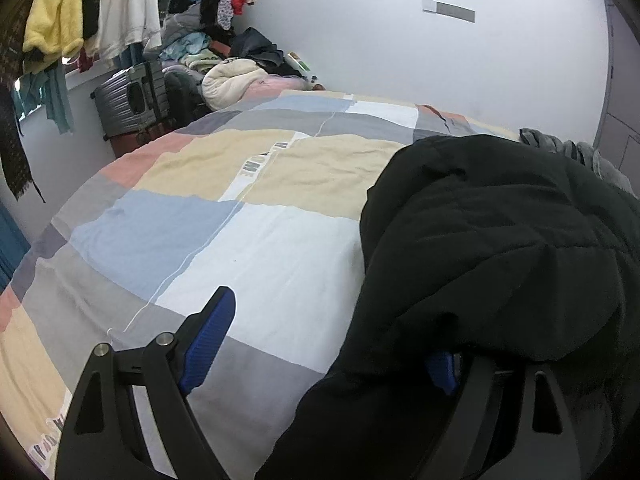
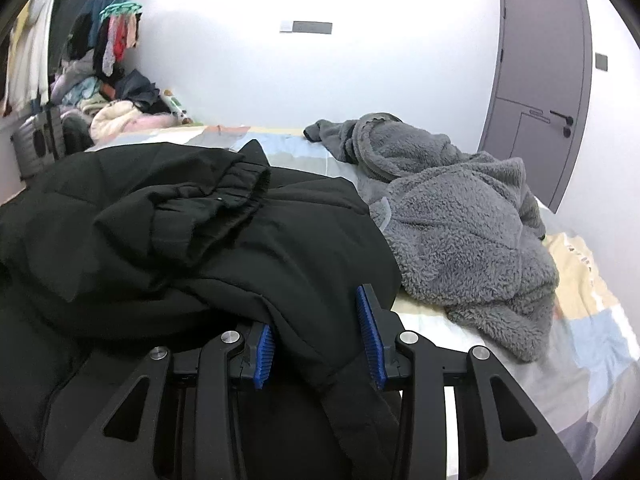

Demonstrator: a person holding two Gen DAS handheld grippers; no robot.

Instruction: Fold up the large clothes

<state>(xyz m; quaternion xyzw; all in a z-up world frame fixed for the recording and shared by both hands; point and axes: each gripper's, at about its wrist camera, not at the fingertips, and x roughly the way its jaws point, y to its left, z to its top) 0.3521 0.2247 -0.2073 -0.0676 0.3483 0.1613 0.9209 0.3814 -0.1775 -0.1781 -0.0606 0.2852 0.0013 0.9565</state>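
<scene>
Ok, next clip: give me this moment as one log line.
stage: mid-fold | black coat bunched on bed | left gripper open | right gripper open around coat edge | grey fleece waiting

A bulky black padded jacket (image 2: 192, 220) lies bunched on the near part of the bed (image 1: 248, 248), one elastic-cuffed sleeve (image 2: 224, 188) folded across its top. Just to its right, touching it, a grey fleece jacket (image 2: 460, 216) lies crumpled and unfolded, reaching toward the far side.
</scene>
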